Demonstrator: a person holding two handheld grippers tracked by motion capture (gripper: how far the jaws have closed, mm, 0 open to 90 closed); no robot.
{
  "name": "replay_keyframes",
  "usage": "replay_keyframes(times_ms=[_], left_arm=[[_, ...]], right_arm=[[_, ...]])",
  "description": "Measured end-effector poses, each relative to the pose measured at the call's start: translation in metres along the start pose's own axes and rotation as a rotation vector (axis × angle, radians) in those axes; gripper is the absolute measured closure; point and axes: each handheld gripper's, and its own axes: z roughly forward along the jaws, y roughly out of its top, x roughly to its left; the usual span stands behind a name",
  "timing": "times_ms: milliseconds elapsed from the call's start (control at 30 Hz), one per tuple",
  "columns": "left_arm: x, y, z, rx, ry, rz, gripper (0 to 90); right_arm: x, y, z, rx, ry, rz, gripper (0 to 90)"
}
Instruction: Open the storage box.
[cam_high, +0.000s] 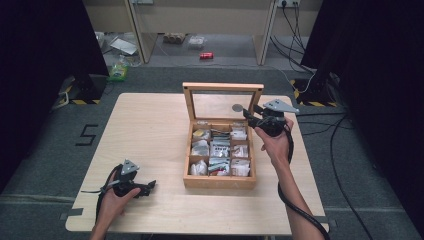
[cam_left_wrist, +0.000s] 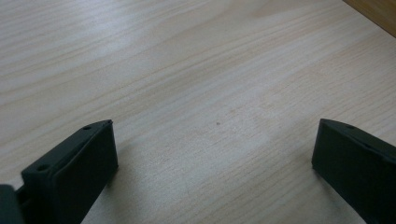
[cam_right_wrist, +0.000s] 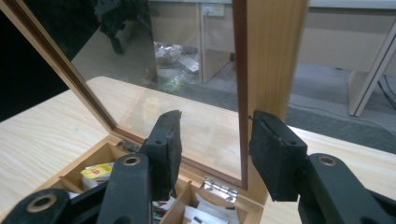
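A wooden box (cam_high: 220, 182) stands on the table (cam_high: 150, 125) with its glass lid (cam_high: 222, 87) raised upright. Its compartments hold several small packets (cam_high: 220, 150). My right gripper (cam_high: 248, 114) is held at the lid's right edge, open. In the right gripper view the lid's wooden side rail (cam_right_wrist: 271, 56) runs down between the jaws of the right gripper (cam_right_wrist: 215, 135), with a gap on the glass (cam_right_wrist: 187, 93) side. My left gripper (cam_high: 150, 186) rests low over bare table near the front left, open. The left gripper (cam_left_wrist: 215, 149) has nothing between its fingers.
The box sits right of the table's centre; the left half of the table is bare wood. Behind the table the floor holds a red can (cam_high: 206, 56), a green bag (cam_high: 118, 73) and cables (cam_high: 295, 25). Black curtains hang on both sides.
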Motion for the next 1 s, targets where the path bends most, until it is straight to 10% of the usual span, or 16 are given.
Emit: replay_keyframes(times_ms=[1000], left_arm=[[0.000,0.000,0.000,0.001,0.001,0.002,0.0]], right_arm=[[-0.010,-0.004,0.031,0.053,-0.087,0.037,47.1]])
